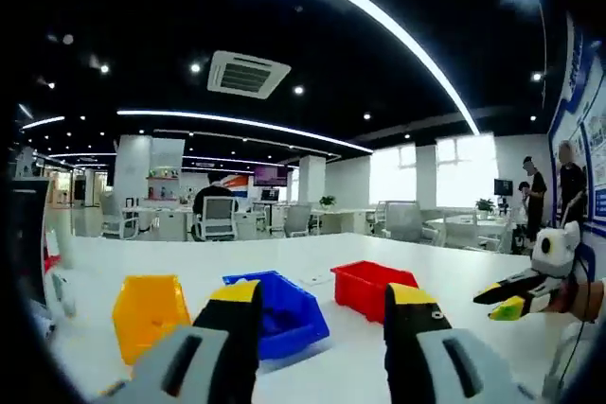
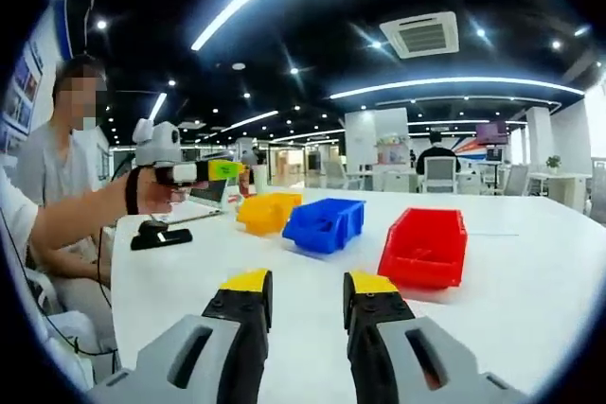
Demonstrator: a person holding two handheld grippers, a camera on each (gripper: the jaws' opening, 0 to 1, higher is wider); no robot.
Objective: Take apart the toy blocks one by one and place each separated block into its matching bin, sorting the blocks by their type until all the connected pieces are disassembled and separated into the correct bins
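Sitting in a row on the white tabletop (image 2: pixel 530 272) are three open-fronted plastic bins: a yellow bin (image 2: pixel 267 212), a blue bin (image 2: pixel 325 224) and a red bin (image 2: pixel 426 248), well apart from both grippers. In the left gripper view the same row runs yellow bin (image 1: pixel 149 313) at 8 o'clock, blue bin (image 1: pixel 284 314) near centre with dark pieces inside that are too blurred to name, and red bin (image 1: pixel 369 289) just past it.

The left gripper (image 1: pixel 327 314) rises from 6 o'clock with its yellow-tipped black jaws apart and nothing between them. The right gripper (image 2: pixel 303 292) shows its jaws apart too, a narrow gap, holding nothing. In the left gripper view the right gripper (image 1: pixel 502 298) comes in at 4 o'clock.

In the right gripper view, at 9 o'clock, a hand (image 2: pixel 156 191) holds the left gripper (image 2: pixel 222 170) above the tabletop beside a seated person (image 2: pixel 57 167); a green piece sits at its tip, unclear what. A black stand (image 2: pixel 161 234) lies below it. Office chairs and desks fill the background.
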